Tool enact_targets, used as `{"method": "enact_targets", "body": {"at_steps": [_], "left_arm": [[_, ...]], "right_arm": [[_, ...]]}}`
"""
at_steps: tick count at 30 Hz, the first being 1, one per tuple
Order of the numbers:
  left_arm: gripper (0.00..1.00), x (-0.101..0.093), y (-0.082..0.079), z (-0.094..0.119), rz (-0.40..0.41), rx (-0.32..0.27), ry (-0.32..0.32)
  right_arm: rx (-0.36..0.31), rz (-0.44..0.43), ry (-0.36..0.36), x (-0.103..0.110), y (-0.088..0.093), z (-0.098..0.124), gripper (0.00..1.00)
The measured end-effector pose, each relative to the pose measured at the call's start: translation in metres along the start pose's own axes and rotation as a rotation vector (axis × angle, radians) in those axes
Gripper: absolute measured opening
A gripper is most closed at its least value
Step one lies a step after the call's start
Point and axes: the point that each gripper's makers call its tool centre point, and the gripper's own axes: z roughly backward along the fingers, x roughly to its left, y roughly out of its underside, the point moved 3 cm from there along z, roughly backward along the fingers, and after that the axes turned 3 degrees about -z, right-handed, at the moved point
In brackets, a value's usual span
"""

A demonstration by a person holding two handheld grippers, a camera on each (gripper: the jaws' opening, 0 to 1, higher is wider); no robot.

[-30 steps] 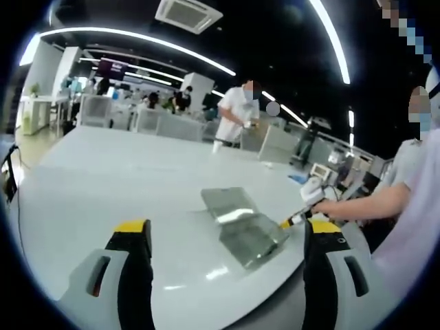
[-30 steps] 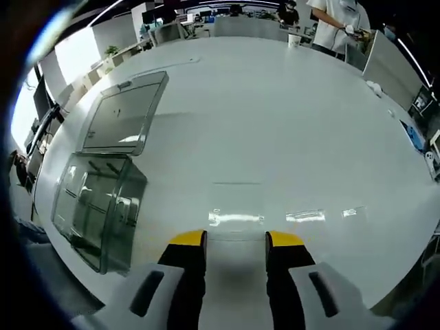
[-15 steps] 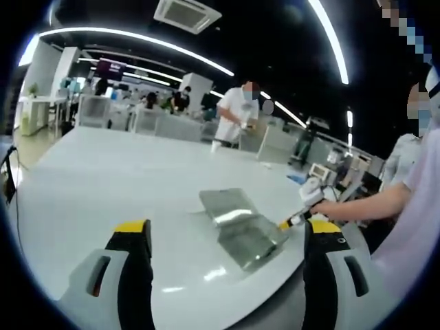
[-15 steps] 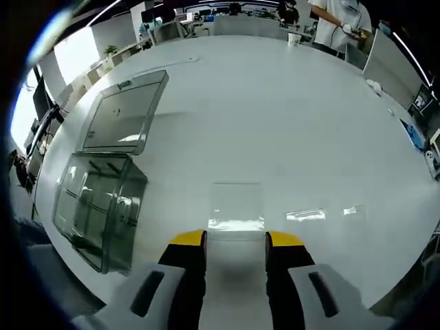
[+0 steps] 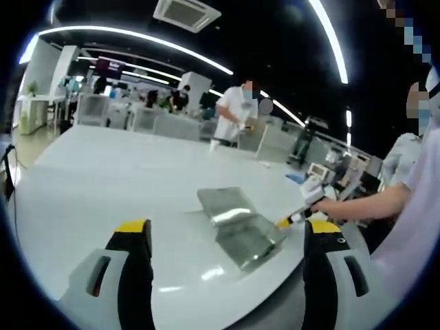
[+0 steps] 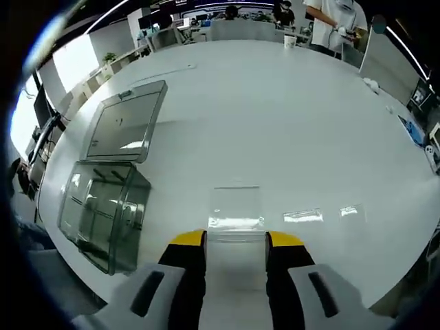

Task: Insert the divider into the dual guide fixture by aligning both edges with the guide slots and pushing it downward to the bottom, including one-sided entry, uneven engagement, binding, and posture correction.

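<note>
a: lying flat on the white table (image 6: 309, 124), the clear divider (image 6: 236, 208) sits just ahead of the right gripper (image 6: 235, 238), its near edge between the yellow tips; whether the jaws pinch it, i cannot tell.

b: and the fixture?

a: the clear box (image 6: 103, 212) stands well to the divider's left, its lid (image 6: 127, 122) beyond. the left gripper (image 5: 227, 230) is spread wide, gripping nothing.

b: change since one second ago?

a: the divider's outline is plainer now; the right view has shifted slightly.

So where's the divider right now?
Right gripper view: the clear divider lies flat on the white table, just ahead of the right tool, right of the fixture.
</note>
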Motion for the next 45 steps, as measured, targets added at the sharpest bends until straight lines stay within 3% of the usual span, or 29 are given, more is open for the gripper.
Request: {"method": "enact_targets", "body": {"at_steps": [12, 29, 40, 45], "left_arm": [[0.9, -0.001, 0.001, -0.003, 0.005, 0.002, 0.006], [0.88, -0.006, 0.004, -0.005, 0.012, 0.001, 0.02], [0.87, -0.011, 0.011, -0.012, 0.072, 0.0, 0.042], [0.84, -0.014, 0.012, -0.018, 0.143, -0.007, 0.072]], "right_arm": [[-0.027, 0.017, -0.004, -0.003, -0.009, 0.013, 0.29], [-0.145, 0.074, -0.054, 0.016, -0.039, 0.053, 0.29], [-0.21, 0.113, -0.084, 0.028, -0.051, 0.073, 0.29], [-0.236, 0.131, -0.103, 0.038, -0.056, 0.082, 0.29]]}}
